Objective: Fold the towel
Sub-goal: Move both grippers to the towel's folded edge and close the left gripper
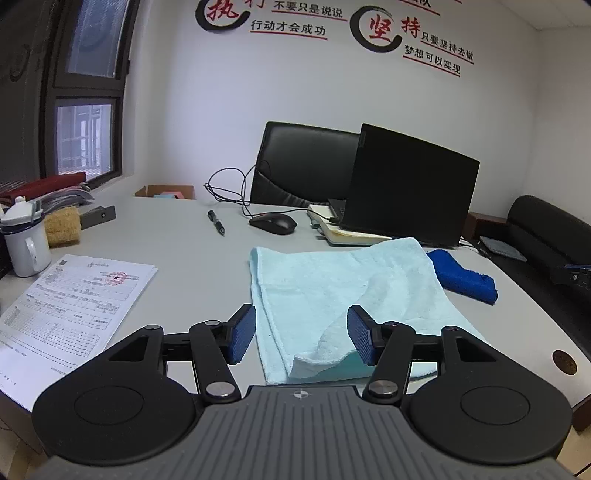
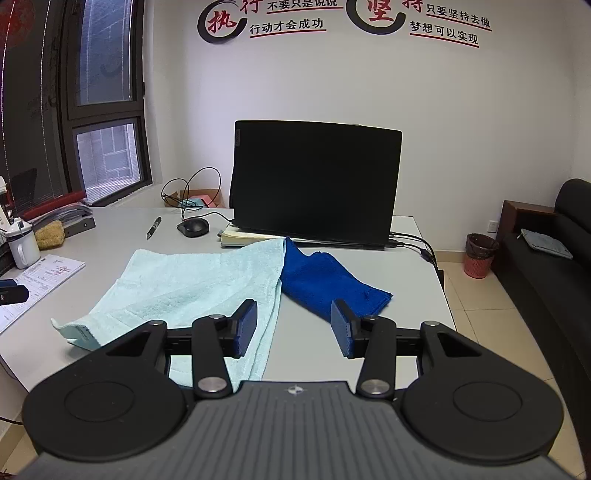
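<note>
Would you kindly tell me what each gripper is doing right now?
Left gripper: open, holding nothing, above the light blue towel.
Right gripper: open, holding nothing.

small office, daylight. white wall (image 2: 295,85) carries red and black chinese slogan lettering (image 2: 288,24). dark-framed window (image 2: 107,158) at left, blinds partly down. grey desk (image 2: 110,236) in middle of room; black office chair (image 1: 303,162) behind it. black sofa (image 2: 546,266) along right side, wooden side table (image 2: 524,218) beside its far end. beige tiled floor (image 2: 476,306); red wastebasket (image 2: 479,254) near wall socket (image 2: 491,226).
</note>
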`<state>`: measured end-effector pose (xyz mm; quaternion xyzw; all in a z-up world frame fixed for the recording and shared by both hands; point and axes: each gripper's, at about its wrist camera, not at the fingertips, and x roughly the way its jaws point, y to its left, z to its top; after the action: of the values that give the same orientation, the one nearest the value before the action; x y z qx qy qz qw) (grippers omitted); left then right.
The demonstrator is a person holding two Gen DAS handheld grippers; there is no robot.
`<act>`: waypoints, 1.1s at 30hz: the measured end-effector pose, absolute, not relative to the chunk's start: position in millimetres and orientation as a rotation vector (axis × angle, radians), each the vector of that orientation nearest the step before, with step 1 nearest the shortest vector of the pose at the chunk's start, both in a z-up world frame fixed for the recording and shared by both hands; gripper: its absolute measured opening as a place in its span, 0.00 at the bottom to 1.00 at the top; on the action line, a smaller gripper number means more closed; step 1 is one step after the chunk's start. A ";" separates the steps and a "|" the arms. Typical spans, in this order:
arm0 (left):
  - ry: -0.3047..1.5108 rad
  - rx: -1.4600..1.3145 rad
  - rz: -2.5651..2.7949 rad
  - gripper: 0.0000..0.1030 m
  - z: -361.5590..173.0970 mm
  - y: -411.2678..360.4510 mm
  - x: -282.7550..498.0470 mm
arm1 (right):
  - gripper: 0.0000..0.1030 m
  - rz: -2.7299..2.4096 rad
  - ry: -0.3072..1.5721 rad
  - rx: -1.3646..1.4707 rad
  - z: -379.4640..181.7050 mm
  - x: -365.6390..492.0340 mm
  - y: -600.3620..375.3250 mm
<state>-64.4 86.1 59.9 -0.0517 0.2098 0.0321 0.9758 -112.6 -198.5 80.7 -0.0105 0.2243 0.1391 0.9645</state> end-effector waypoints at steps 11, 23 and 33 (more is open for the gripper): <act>0.406 -0.115 0.036 0.59 56.6 91.9 -48.6 | 0.45 0.259 0.426 -0.055 81.6 -105.5 -181.8; 0.451 -0.132 0.038 0.59 41.6 103.2 -40.6 | 0.45 0.287 0.469 -0.050 69.7 -99.3 -170.9; 0.518 -0.140 0.013 0.62 30.5 123.2 -33.6 | 0.45 0.303 0.512 -0.039 62.1 -88.3 -163.3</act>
<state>-33.6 123.2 30.5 -0.0691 0.2560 0.0066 0.9642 -88.3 -163.3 62.1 -0.0192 0.2524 0.1493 0.9559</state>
